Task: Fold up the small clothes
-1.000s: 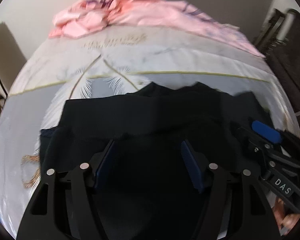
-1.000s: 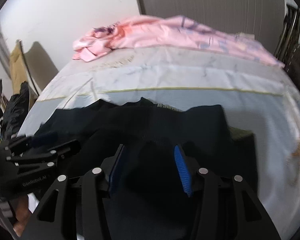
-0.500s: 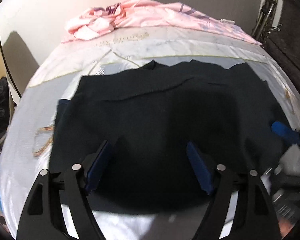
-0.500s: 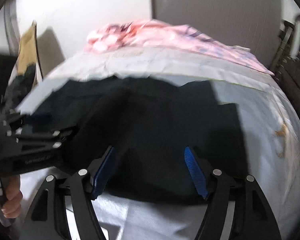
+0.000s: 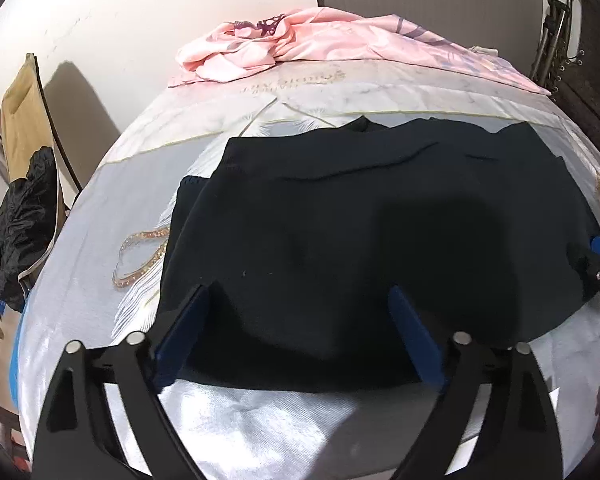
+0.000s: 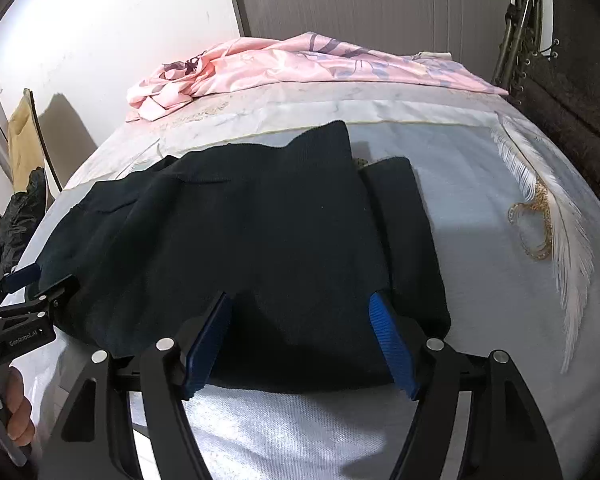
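A dark navy knitted garment (image 5: 360, 216) lies folded flat on the pale bedsheet (image 5: 260, 412). In the right wrist view the same garment (image 6: 260, 240) shows a narrower layer sticking out along its right side. My left gripper (image 5: 300, 300) hovers open over the garment's near edge with nothing between its blue pads. My right gripper (image 6: 300, 308) is open too, above the near right part of the garment. Each gripper shows at the edge of the other's view: the right one (image 5: 598, 264) at the far right, the left one (image 6: 24, 304) at the far left, held by a hand (image 6: 18, 416).
A crumpled pink cloth (image 5: 300, 48) lies across the far end of the bed. A dark bag (image 5: 20, 216) and a tan board (image 5: 24, 120) stand against the wall on the left. A metal rack (image 6: 520, 28) and dark furniture (image 6: 572, 112) border the right side.
Both grippers have pulled back toward the near edge of the bed and up, off the garment. The garment now lies flat and still; more bare sheet shows in front.
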`<state>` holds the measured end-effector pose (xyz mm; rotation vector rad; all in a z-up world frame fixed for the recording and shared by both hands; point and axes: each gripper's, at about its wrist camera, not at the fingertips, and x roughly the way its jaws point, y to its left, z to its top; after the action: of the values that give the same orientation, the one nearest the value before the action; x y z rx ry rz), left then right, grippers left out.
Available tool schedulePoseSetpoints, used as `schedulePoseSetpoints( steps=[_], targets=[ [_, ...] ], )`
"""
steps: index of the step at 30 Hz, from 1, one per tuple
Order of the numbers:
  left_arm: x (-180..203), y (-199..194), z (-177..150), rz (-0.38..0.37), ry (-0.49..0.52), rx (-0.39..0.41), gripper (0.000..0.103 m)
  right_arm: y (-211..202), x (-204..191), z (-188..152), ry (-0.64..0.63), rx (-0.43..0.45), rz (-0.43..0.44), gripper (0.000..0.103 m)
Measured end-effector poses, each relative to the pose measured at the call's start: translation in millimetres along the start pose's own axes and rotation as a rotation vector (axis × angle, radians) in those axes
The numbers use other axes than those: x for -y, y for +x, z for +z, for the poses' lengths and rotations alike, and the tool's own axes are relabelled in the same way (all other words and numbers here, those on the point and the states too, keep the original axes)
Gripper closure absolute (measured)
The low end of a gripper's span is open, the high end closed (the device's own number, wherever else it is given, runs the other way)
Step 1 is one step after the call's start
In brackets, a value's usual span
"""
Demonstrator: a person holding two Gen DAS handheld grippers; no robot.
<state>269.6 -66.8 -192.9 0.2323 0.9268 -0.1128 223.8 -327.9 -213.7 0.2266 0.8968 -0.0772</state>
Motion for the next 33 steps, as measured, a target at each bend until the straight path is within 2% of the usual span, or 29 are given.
schedulePoseSetpoints(
  steps=[5,8,12,16,17,19,22,25,29,33],
  targets=[
    [1.6,-6.3,3.0,0.011,0.007,0.024,0.014,-12.8,-6.4,1.4,0.012,0.021,-0.011,0.031],
    [2.3,-17.2,7.3,-0.006,0.001,0.062,0.014,-23.1,-28.9,3.7,-0.056,0.054,-0.001,0.031],
    [5.3,-22.4,14.6,-0.006,0.006,0.09,0.014,-20.9,-51.4,8.3,-0.096,0.047,0.036,0.031],
    [7.1,-9.9,15.2,0.003,0.01,0.061,0.014,-10.3,-63.6,7.0,-0.115,0.018,0.045,0.031],
    [7.2,-2.6,13.5,0.002,0.011,0.038,0.014,-5.2,-64.5,5.2,-0.117,0.002,0.047,0.027],
    [7.0,12.1,9.4,-0.002,0.01,-0.01,0.012,1.8,-64.2,-0.6,-0.122,-0.001,0.053,0.026],
    [5.2,11.6,7.8,-0.012,0.004,0.001,0.012,0.0,-65.2,-1.4,-0.131,0.004,0.052,0.026],
    [0.4,7.5,9.2,-0.026,-0.009,0.005,0.012,-8.5,-54.6,3.1,-0.075,0.022,0.09,0.026],
    [-19.3,1.7,13.0,-0.025,-0.059,0.031,0.012,-17.9,-34.2,12.9,-0.03,0.064,0.038,0.026],
    [-36.2,20.6,11.7,-0.023,-0.104,-0.029,0.011,4.6,-12.8,10.0,0.013,-0.017,0.008,0.026]
  ],
)
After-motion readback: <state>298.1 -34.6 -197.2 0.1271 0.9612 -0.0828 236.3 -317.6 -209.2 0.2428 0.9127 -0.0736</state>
